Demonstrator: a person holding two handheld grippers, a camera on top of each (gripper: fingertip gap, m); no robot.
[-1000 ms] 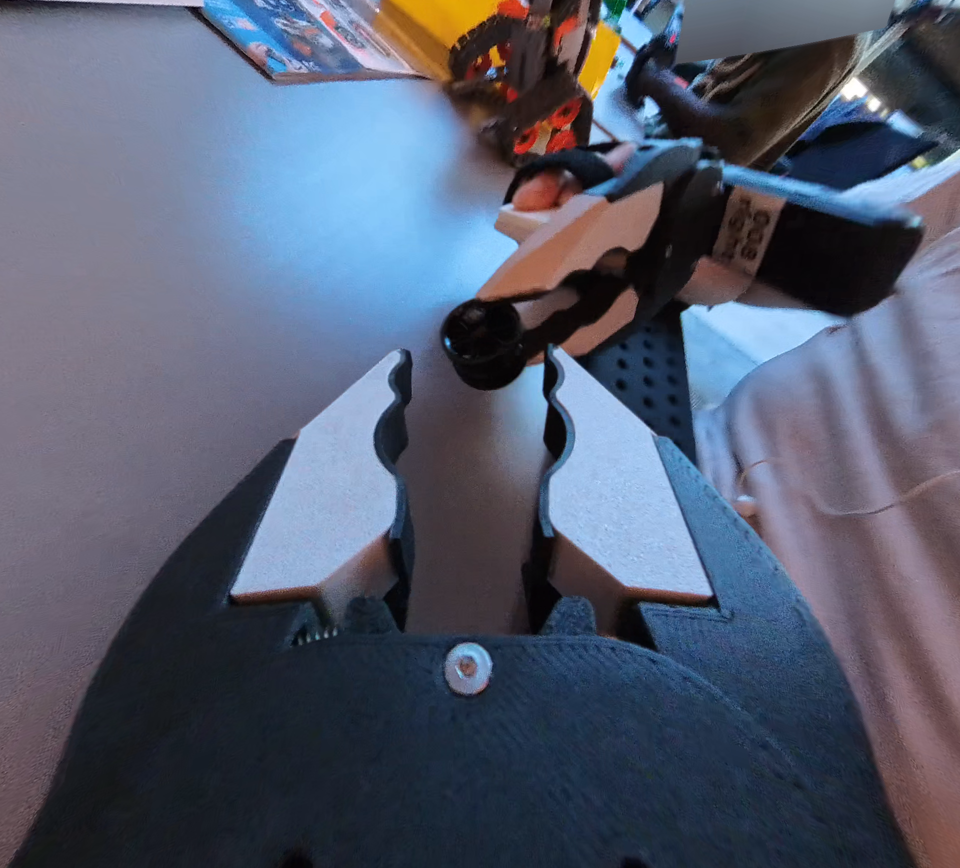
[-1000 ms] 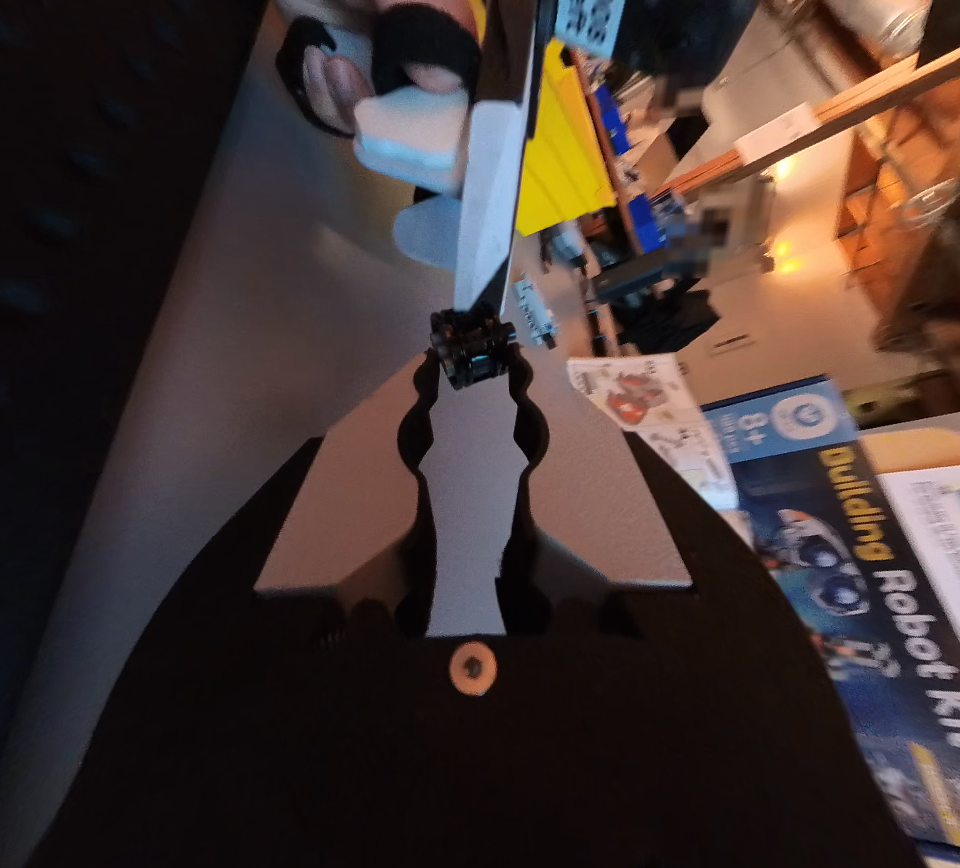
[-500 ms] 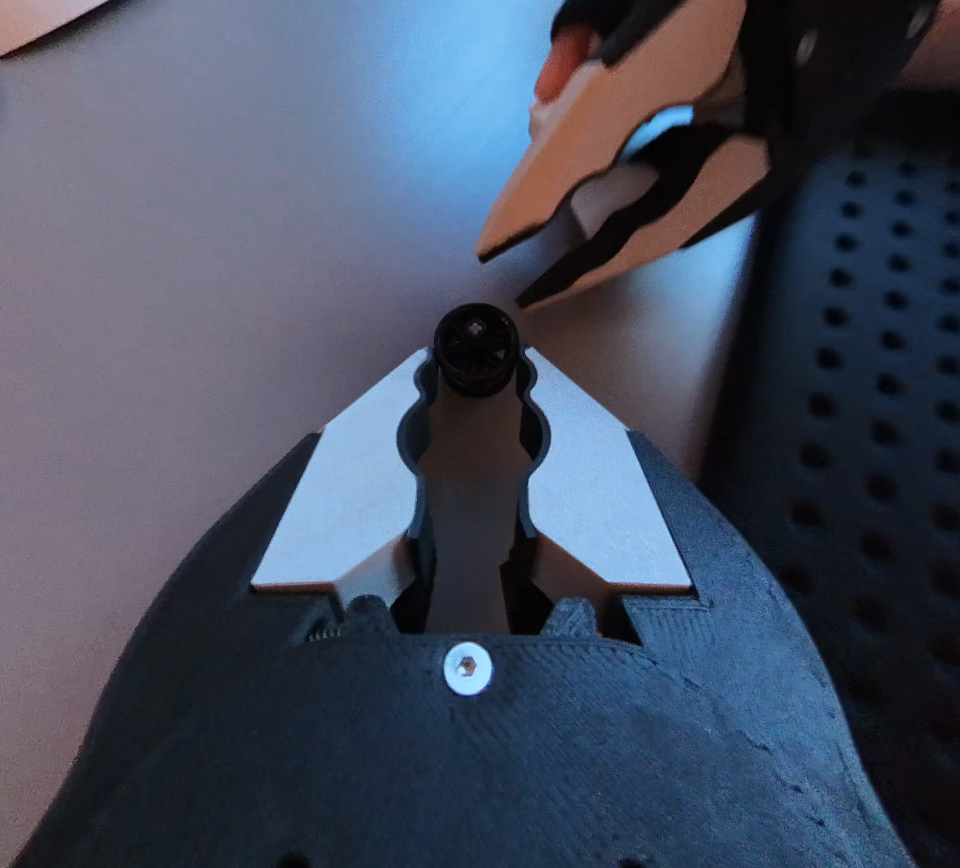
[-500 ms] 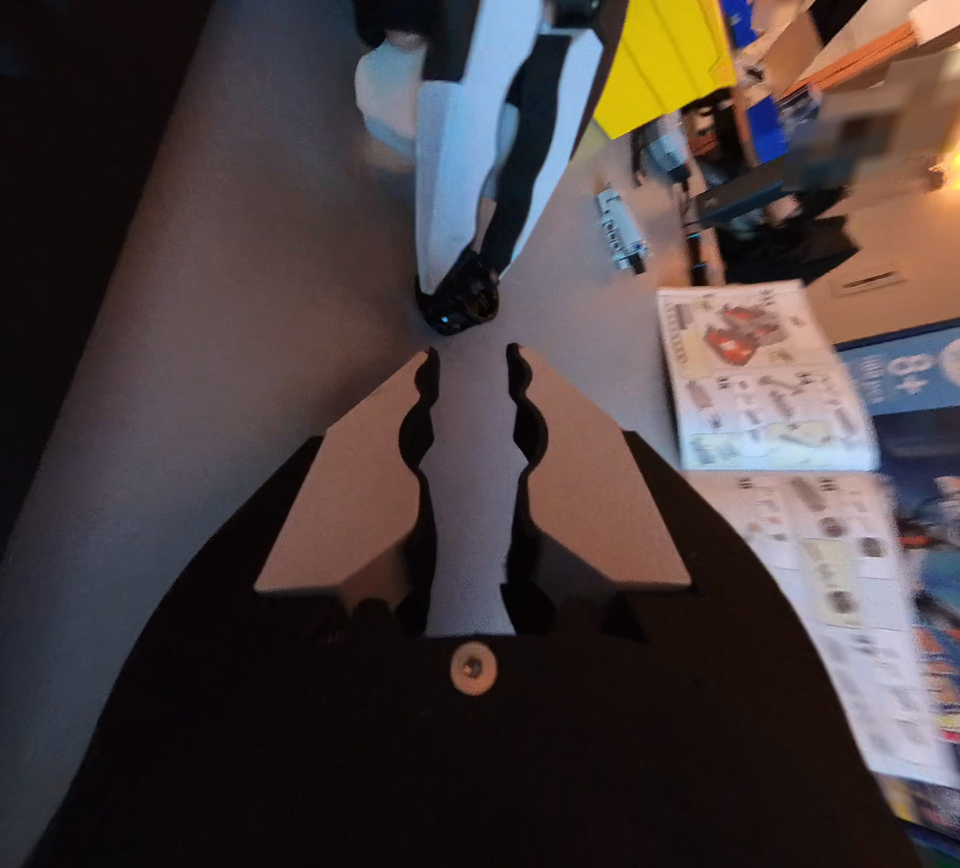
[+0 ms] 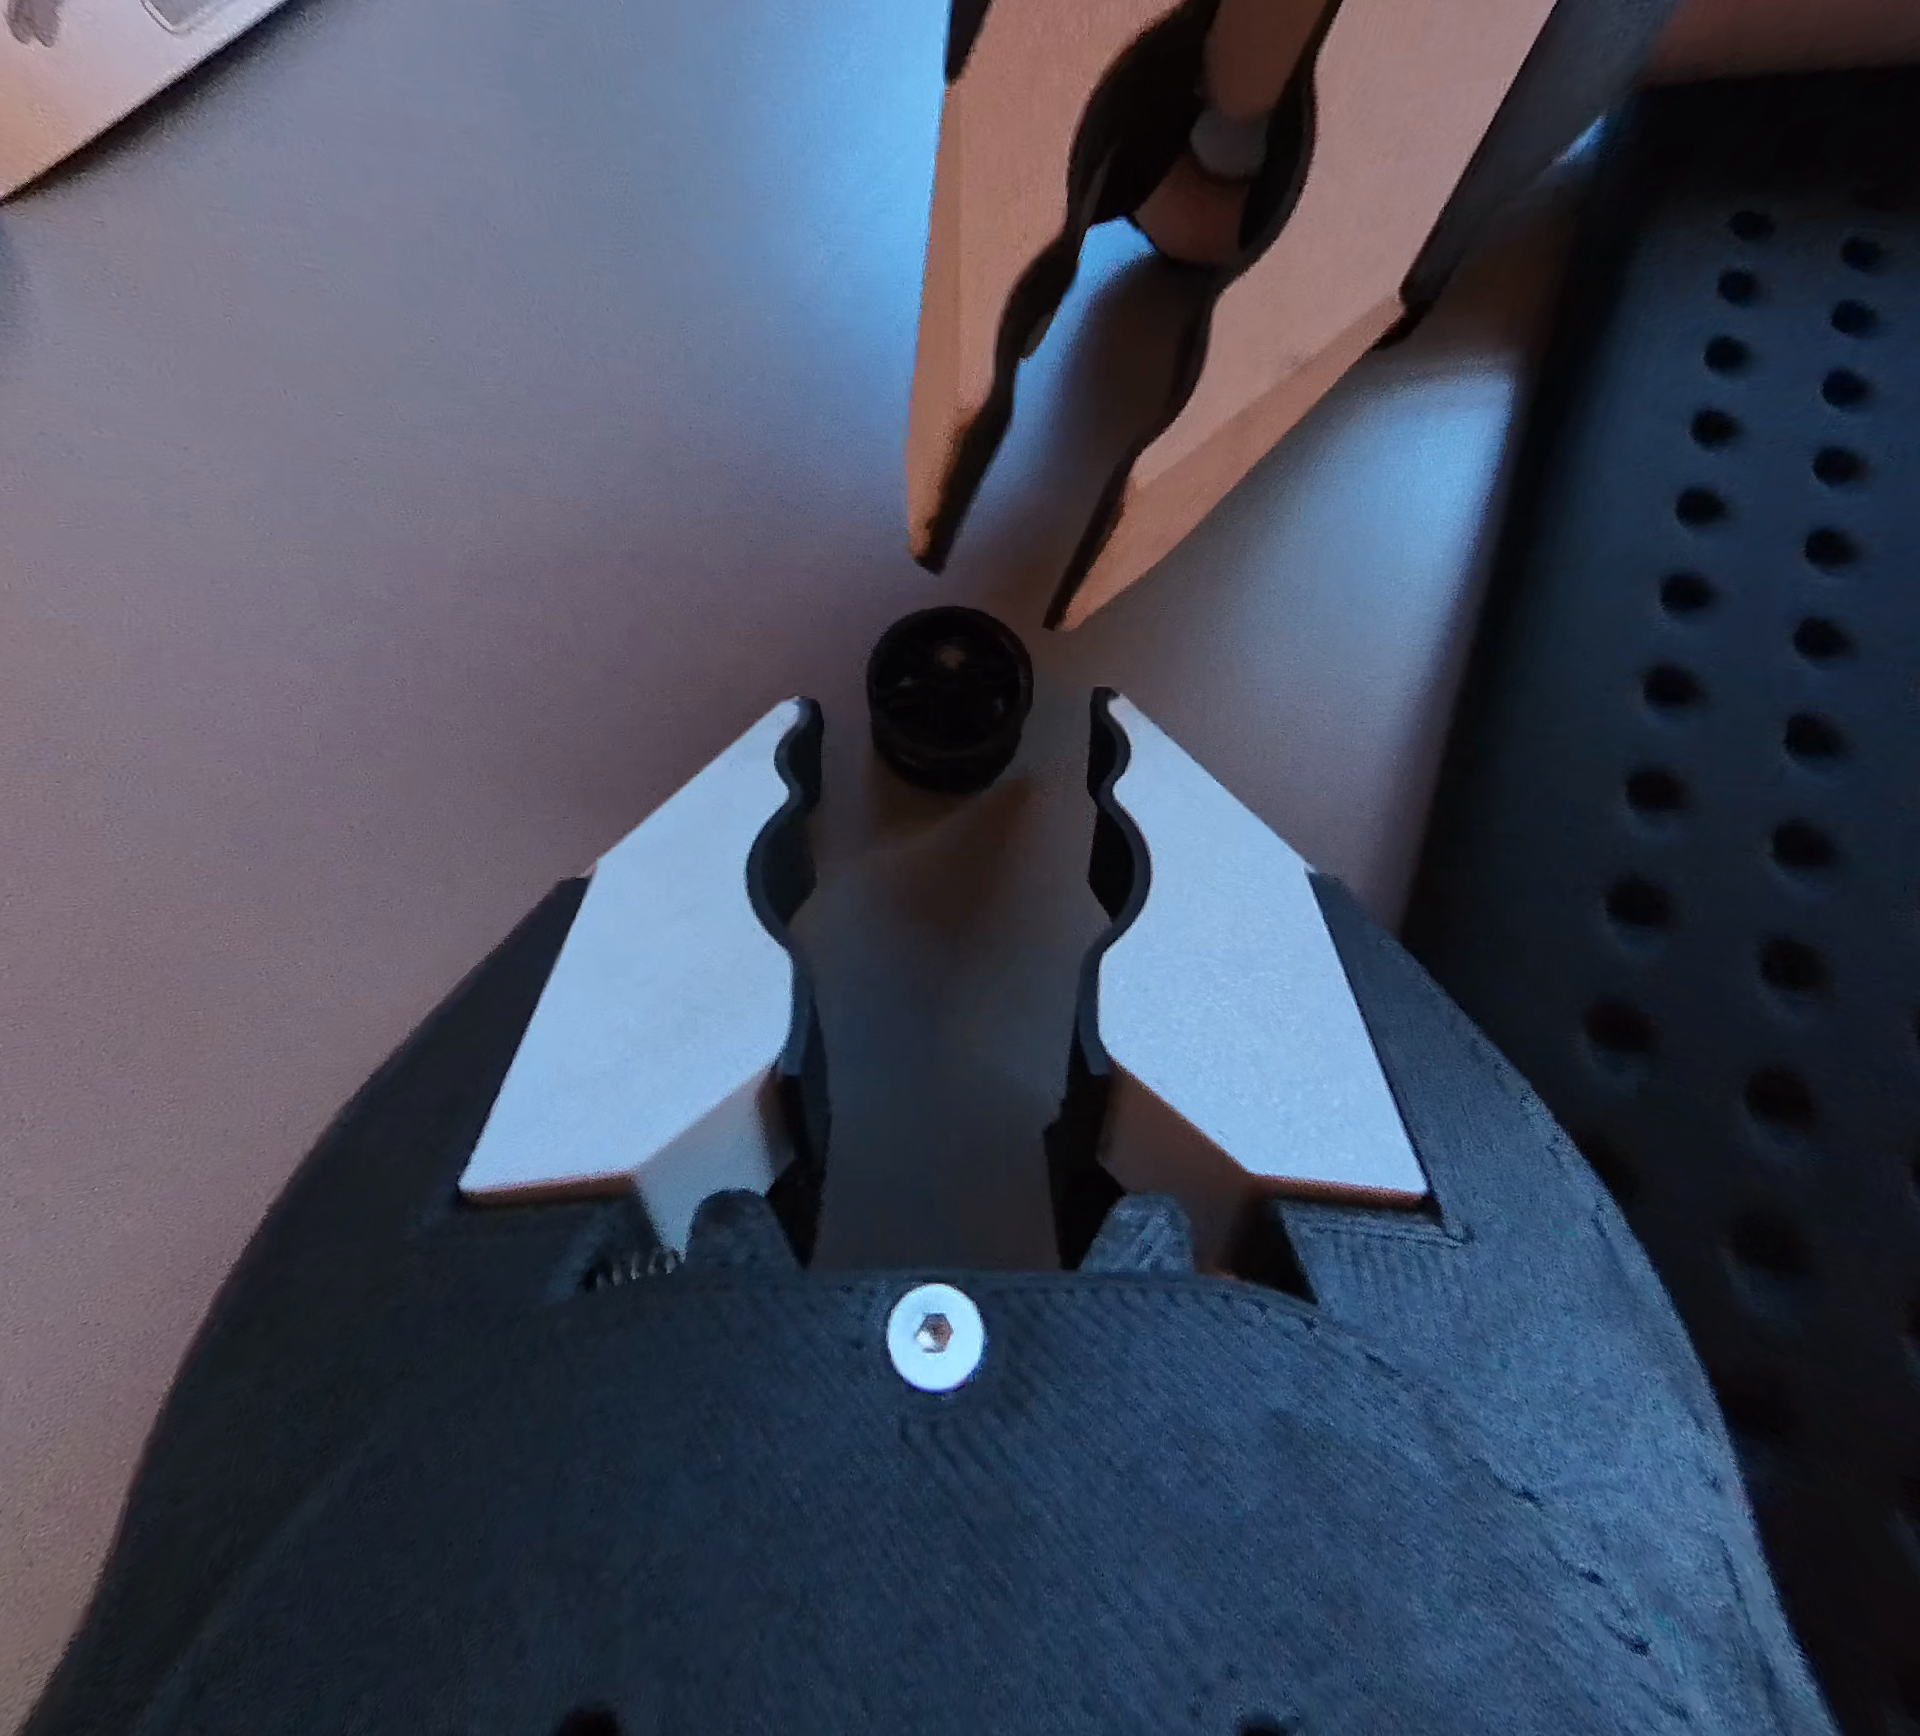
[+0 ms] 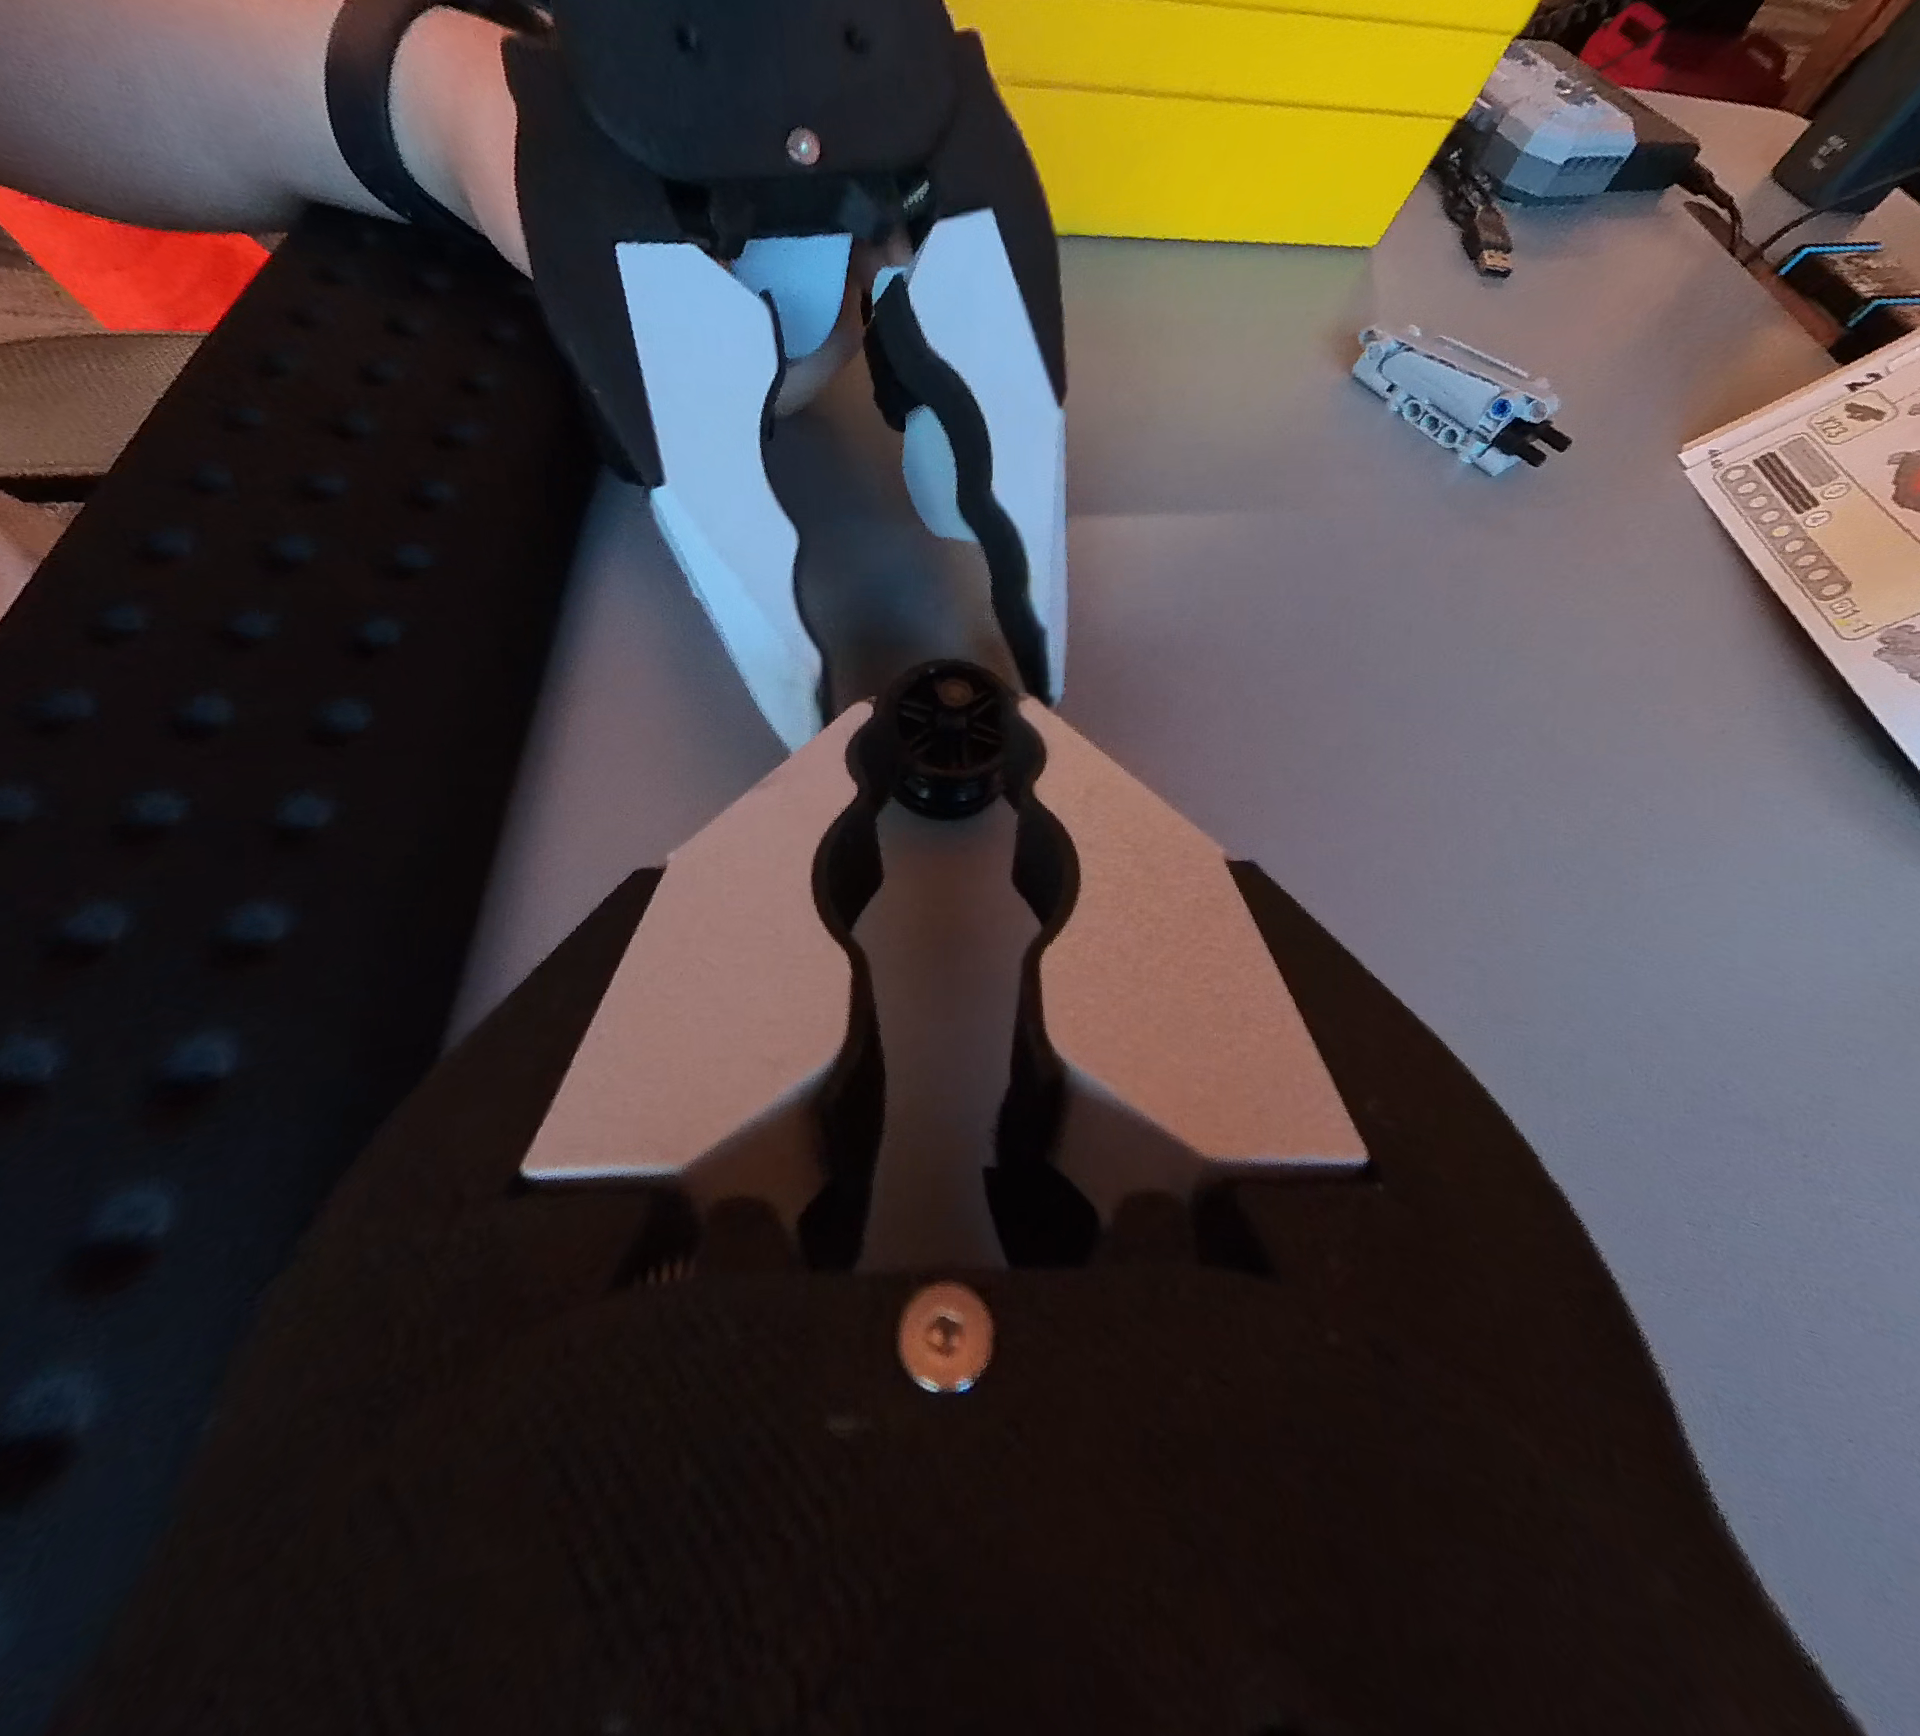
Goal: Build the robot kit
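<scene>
Two tongs, tip to tip, above the grey table (image 5: 416,439).

The black board with holes (image 5: 1714,647) lies just beside them. My left tongs (image 5: 951,705) are released, with the fingers wide apart. My right tongs (image 6: 949,722) are narrow at the tips, and I cannot tell if they pinch. The small black wheel (image 5: 949,699) sits between both pairs of tips and seems to rest on the table.

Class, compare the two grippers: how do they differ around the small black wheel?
The left gripper is spread wide, the right gripper narrower. The left gripper's tips flank the black wheel; the right gripper's tips stop just short. Both point at the wheel, neither clamping it.
</scene>
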